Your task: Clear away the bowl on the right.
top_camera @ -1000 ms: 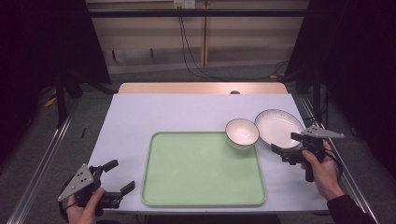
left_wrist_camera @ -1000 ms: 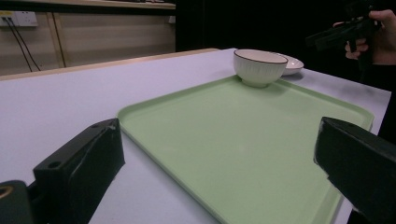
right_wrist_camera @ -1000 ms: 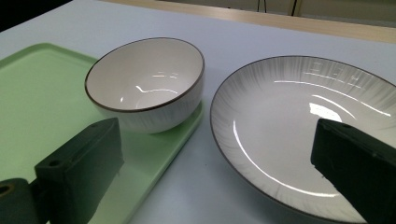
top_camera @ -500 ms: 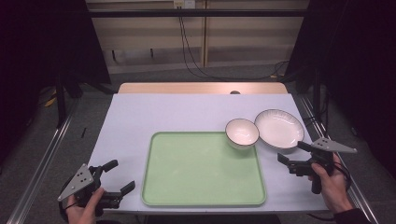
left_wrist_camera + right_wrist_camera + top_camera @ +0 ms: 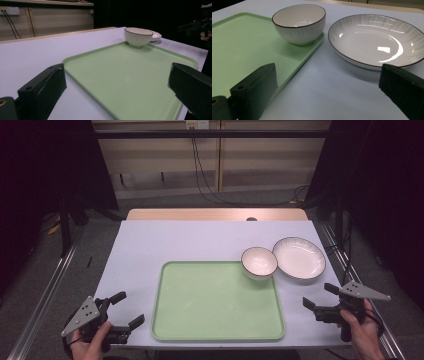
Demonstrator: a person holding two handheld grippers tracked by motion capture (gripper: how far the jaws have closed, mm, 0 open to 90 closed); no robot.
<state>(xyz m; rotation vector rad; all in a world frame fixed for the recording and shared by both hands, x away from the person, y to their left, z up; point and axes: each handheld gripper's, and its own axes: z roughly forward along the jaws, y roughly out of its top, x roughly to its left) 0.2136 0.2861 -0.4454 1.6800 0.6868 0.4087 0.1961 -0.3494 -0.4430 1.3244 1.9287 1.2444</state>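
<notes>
A pale green tray (image 5: 190, 330) lies at the front middle of the white table. A small white bowl (image 5: 259, 261) with a dark rim stands on the tray's far right corner. A wide white plate (image 5: 299, 258) rests on the table just right of the bowl. My left gripper (image 5: 127, 309) stands open near the table's front left corner, left of the tray (image 5: 130, 82), with nothing between its jaws. My right gripper (image 5: 320, 296) is open over the front right edge, short of the plate (image 5: 374, 42) and bowl (image 5: 298, 22).
A wooden strip (image 5: 215, 214) runs along the table's far edge. Metal rails (image 5: 45, 295) flank the table on both sides, and cables (image 5: 200, 175) hang behind it. The other gripper (image 5: 197, 25) shows far right in the left gripper view.
My right gripper has drawn back from the plate toward the front right edge of the table. The left gripper, bowl, plate and tray have not moved.
</notes>
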